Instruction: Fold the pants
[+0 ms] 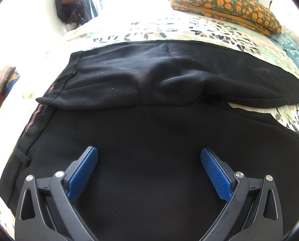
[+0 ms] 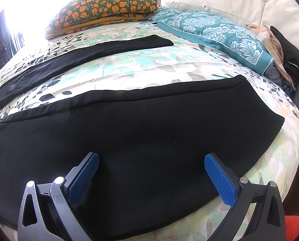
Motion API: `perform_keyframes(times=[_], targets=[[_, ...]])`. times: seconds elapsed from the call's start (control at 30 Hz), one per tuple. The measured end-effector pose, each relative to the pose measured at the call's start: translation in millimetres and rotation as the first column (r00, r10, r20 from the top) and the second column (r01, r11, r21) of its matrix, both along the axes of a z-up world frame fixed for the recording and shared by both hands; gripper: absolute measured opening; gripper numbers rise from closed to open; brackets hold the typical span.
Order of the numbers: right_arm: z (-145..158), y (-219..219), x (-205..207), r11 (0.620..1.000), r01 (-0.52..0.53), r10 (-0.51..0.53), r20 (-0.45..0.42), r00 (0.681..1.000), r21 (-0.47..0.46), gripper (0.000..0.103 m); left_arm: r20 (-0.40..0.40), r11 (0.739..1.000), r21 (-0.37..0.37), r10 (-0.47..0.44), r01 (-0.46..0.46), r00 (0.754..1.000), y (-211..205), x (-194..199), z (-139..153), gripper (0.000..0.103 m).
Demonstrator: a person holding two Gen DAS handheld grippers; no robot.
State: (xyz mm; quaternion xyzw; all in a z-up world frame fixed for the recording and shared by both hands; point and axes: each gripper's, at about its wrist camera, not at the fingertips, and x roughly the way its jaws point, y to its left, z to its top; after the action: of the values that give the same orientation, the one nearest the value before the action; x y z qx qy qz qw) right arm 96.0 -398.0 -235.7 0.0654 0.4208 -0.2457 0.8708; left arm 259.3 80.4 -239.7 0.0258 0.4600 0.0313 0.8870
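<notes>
Pants (image 2: pixel 141 136) flat, hem nr bed (image 2: pixel 256 160) edge

The pants (image 2: pixel 129 140) run off the left edge; window glare whites out the upper-left corner.

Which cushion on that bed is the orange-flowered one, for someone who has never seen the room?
Start at the bed with the leaf-print cover, where black pants lie spread out. Look to the far side, near the bright window, for the flowered cushion. It is dark olive with orange blooms over a mustard layer, while the neighbouring pillow is teal with a pale damask pattern.
</notes>
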Motion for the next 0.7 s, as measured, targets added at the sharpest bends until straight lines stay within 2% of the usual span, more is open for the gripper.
perform_keyframes(times=[0.7], targets=[[4.5, -4.1, 0.7, 1.000, -0.007, 0.007, -0.003, 1.000, 0.020, 0.103, 0.000, 1.000, 0.000, 0.000, 0.000, 1.000, -0.1, -0.1, 0.0, 0.103]])
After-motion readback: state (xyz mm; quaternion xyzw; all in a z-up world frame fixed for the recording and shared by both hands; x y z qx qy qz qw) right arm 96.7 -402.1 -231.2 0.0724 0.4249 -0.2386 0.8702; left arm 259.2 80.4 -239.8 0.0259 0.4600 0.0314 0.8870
